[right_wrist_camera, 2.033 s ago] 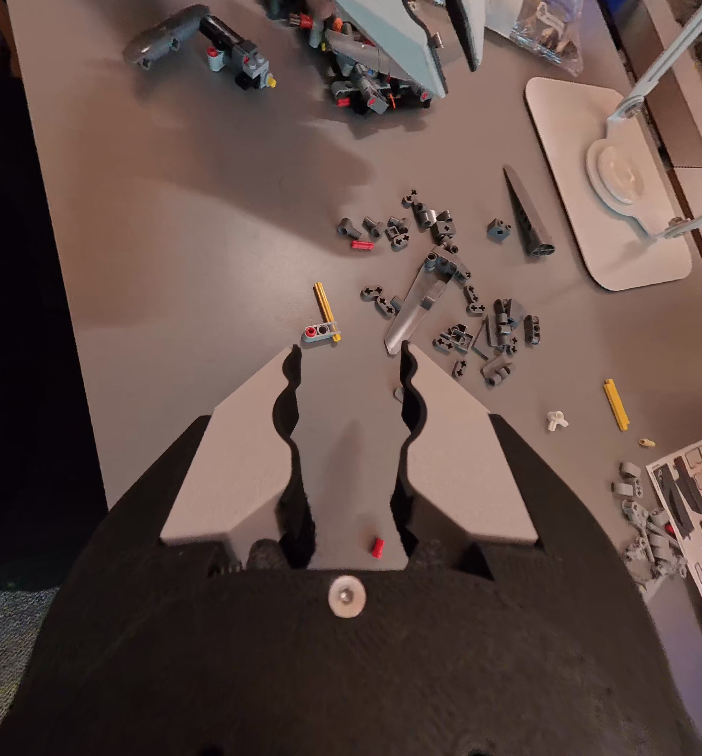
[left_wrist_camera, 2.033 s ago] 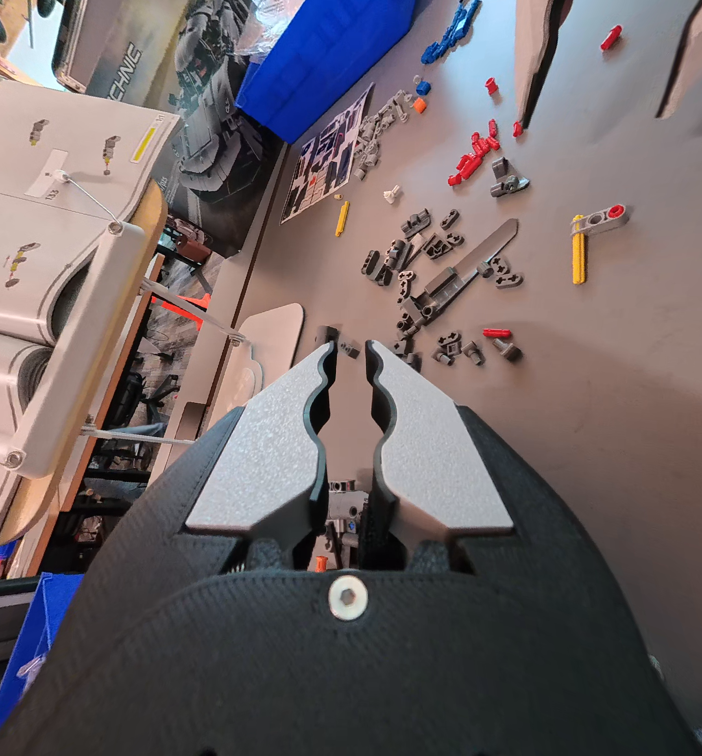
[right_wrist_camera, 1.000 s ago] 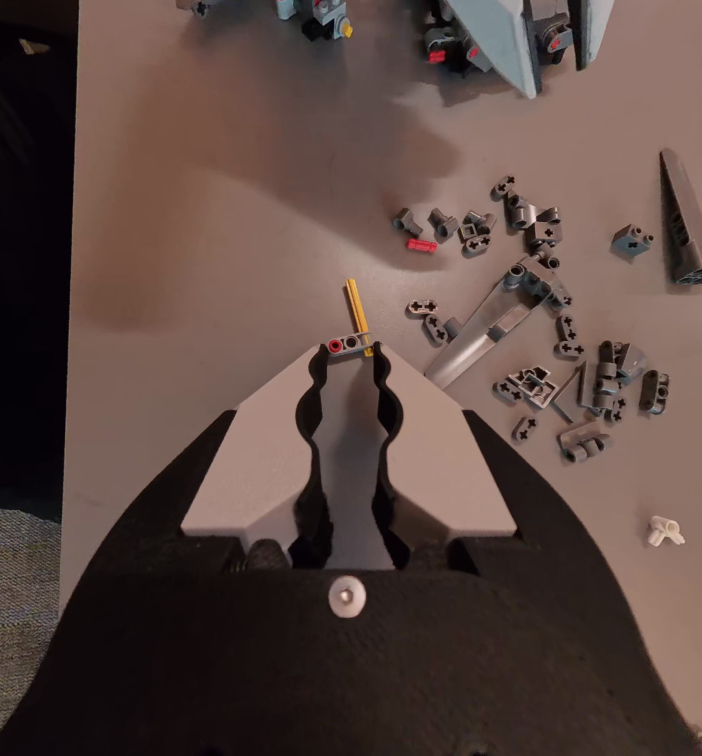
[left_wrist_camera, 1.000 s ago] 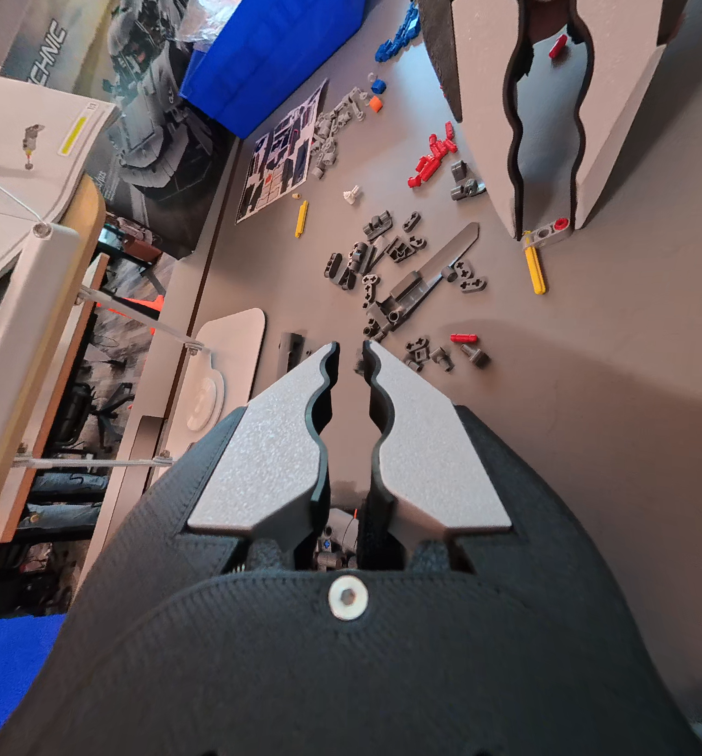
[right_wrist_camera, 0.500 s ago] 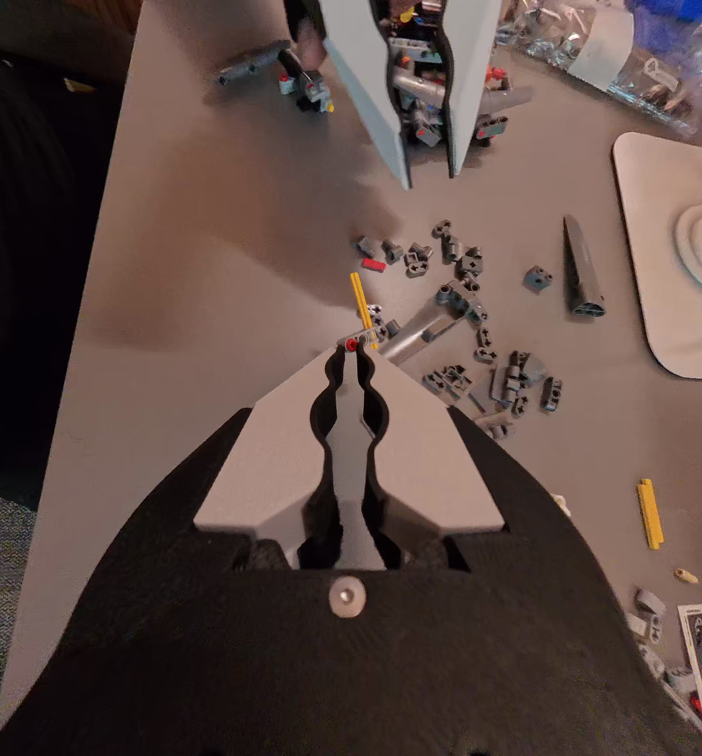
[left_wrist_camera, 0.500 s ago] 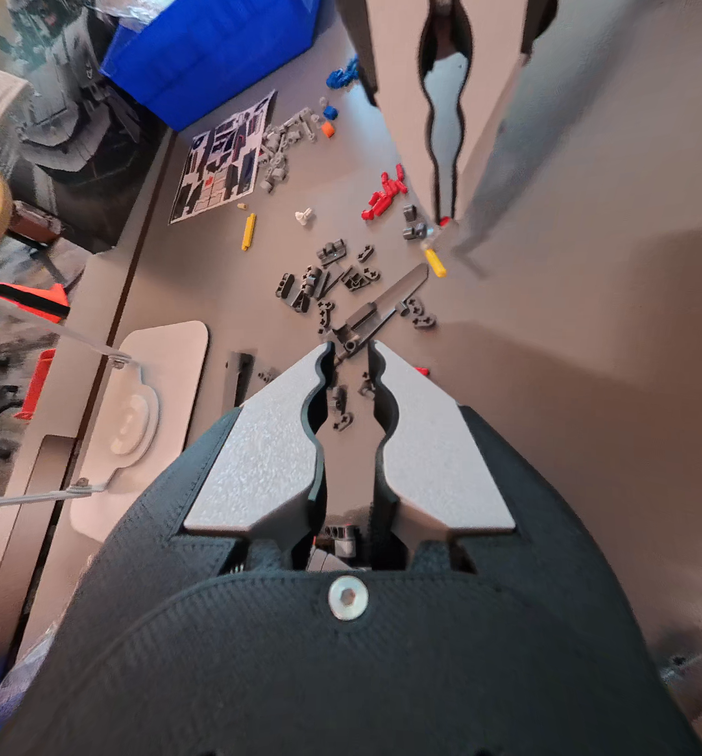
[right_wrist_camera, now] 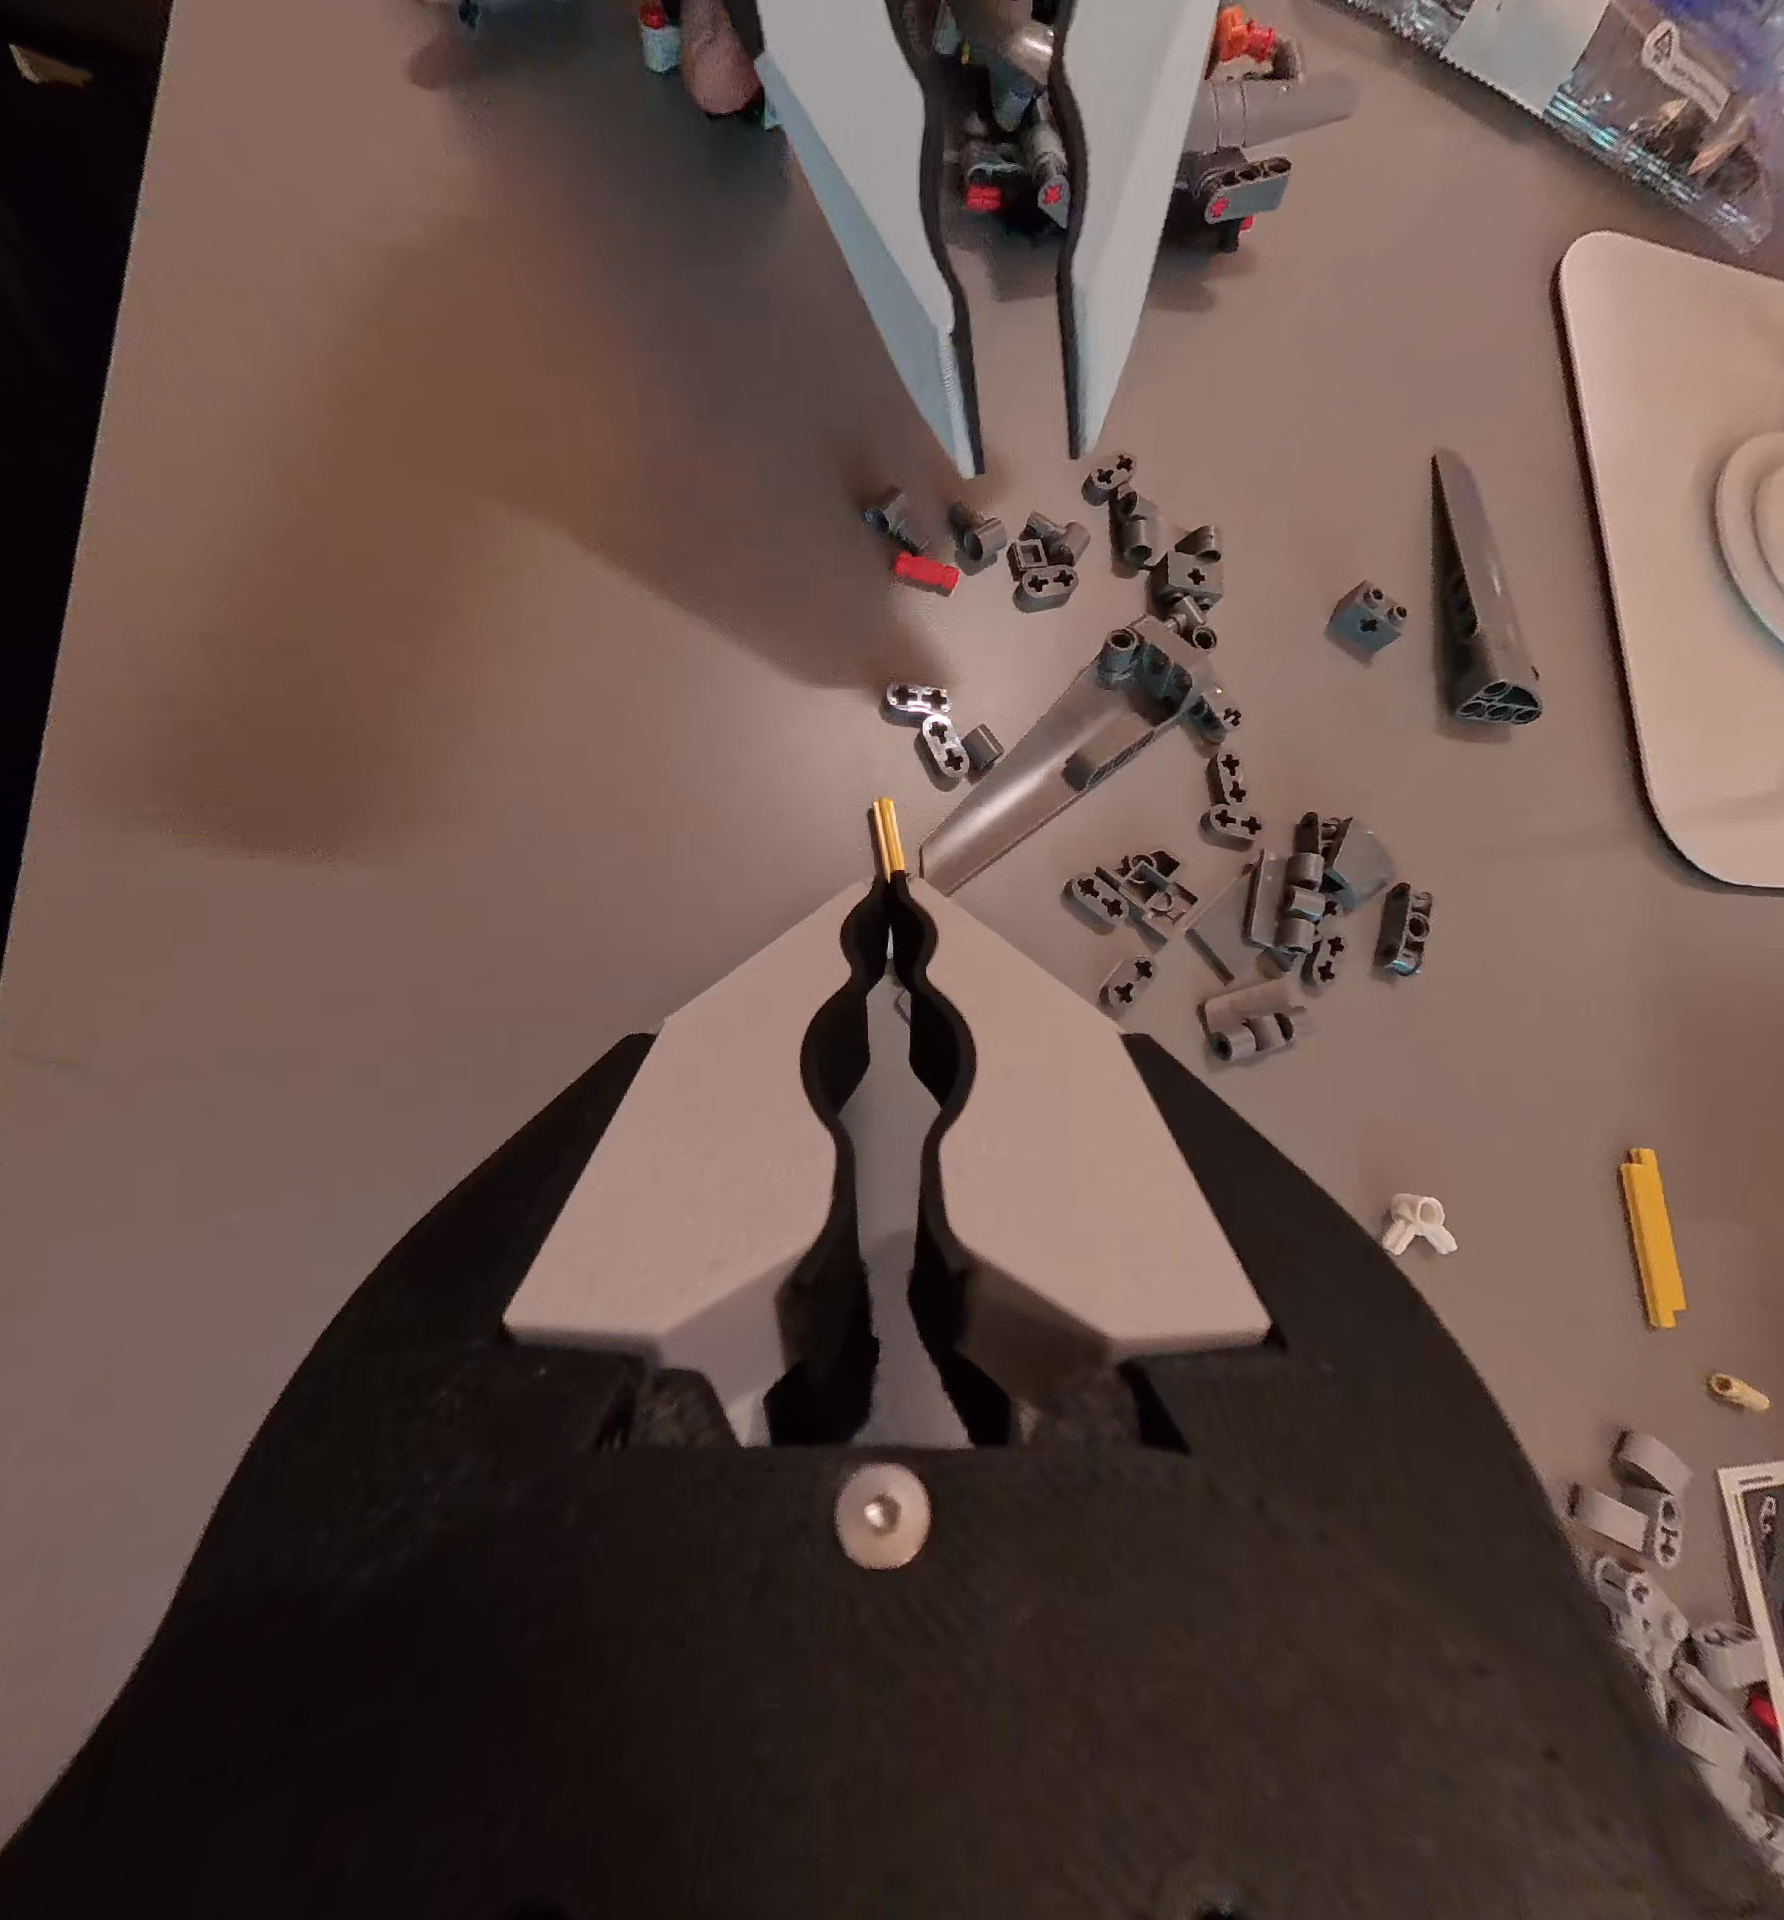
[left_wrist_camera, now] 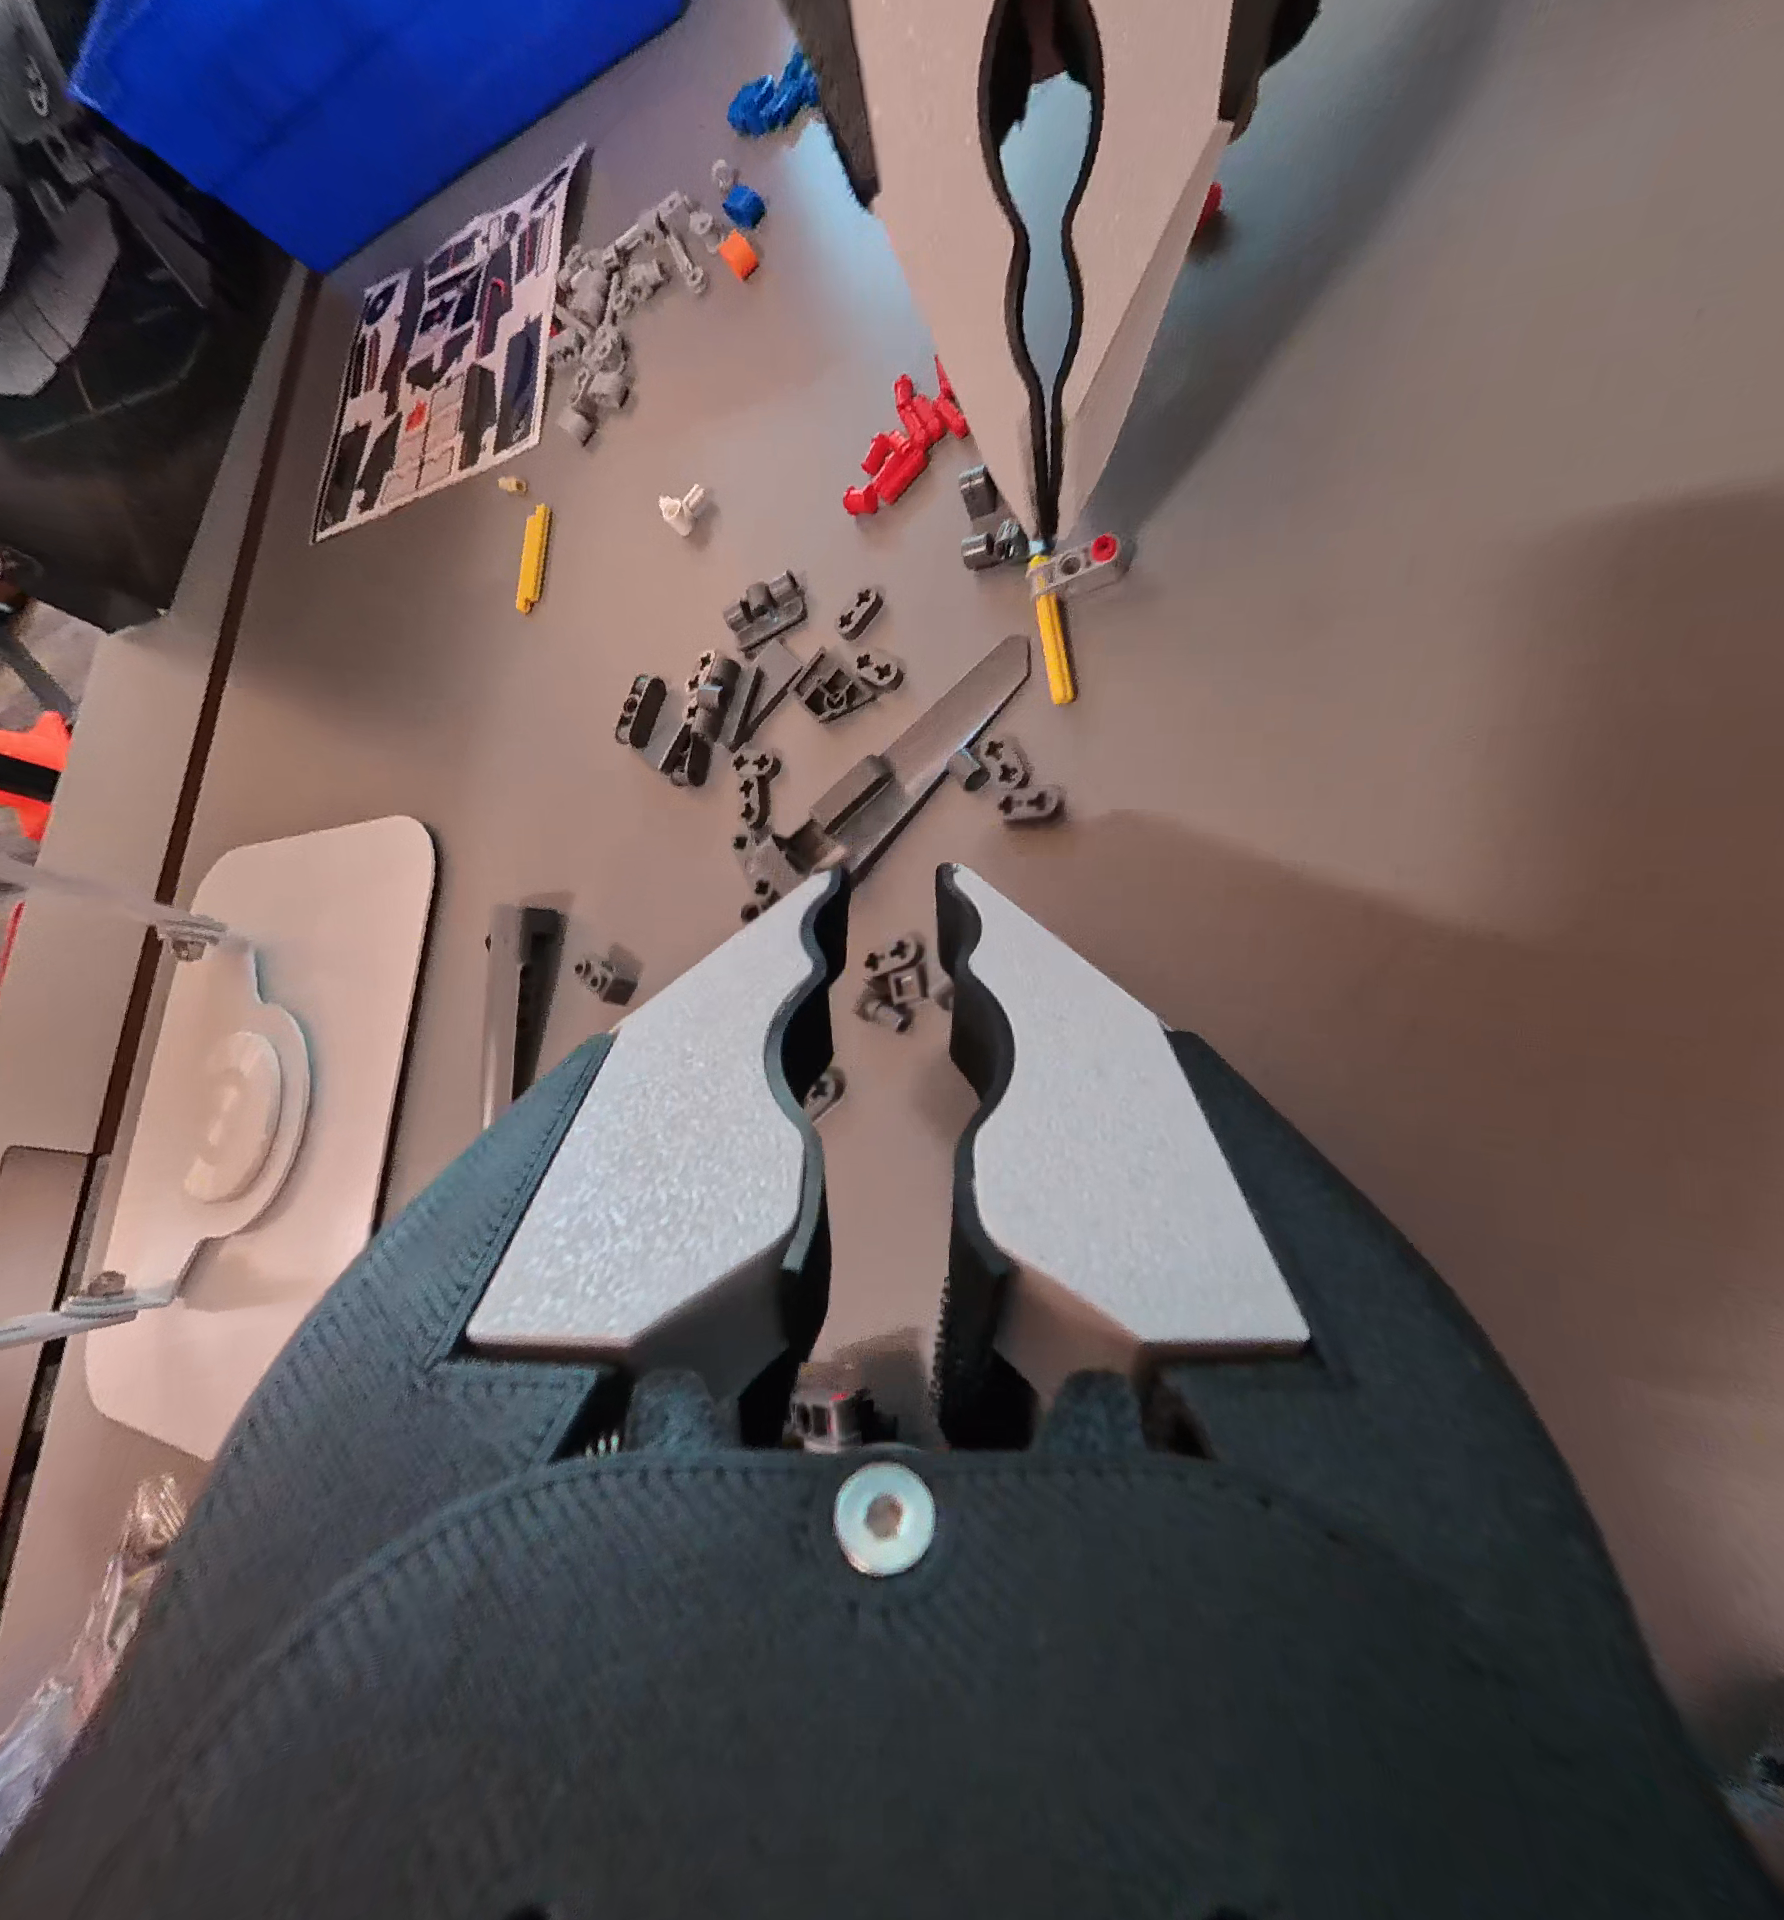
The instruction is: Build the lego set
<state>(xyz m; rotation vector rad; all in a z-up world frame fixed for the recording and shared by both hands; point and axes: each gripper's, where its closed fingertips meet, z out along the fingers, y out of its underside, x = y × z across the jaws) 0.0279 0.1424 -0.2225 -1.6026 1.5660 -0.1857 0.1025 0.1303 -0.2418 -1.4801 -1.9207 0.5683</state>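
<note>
My right gripper [right_wrist_camera: 888, 888] is shut on a thin yellow axle [right_wrist_camera: 886, 836] that sticks out past its fingertips. In the left wrist view this gripper [left_wrist_camera: 1044, 535] comes down from the top, and the axle [left_wrist_camera: 1054, 649] carries a short grey beam with a red pin [left_wrist_camera: 1080, 561] at the pads. My left gripper [left_wrist_camera: 893, 883] is open and holds nothing. It hovers over small dark grey connector pieces [left_wrist_camera: 893, 982] that lie on the grey table [left_wrist_camera: 1387, 727] between its fingers, untouched. It also shows in the right wrist view [right_wrist_camera: 1023, 452], open.
A long grey panel [left_wrist_camera: 919, 758] and scattered grey connectors lie between the grippers. Red pieces [left_wrist_camera: 903, 457], a yellow beam [left_wrist_camera: 533, 556], a sticker sheet [left_wrist_camera: 452, 353] and a blue bin [left_wrist_camera: 348, 94] lie beyond. A white lamp base [left_wrist_camera: 275, 1039], a dark pointed panel [right_wrist_camera: 1480, 603] and a partly built model [right_wrist_camera: 1013, 135] are nearby.
My right gripper moved onto the yellow axle with the grey beam and its pads closed on it. My left gripper moved forward over the grey pieces and its fingers opened a little wider.
</note>
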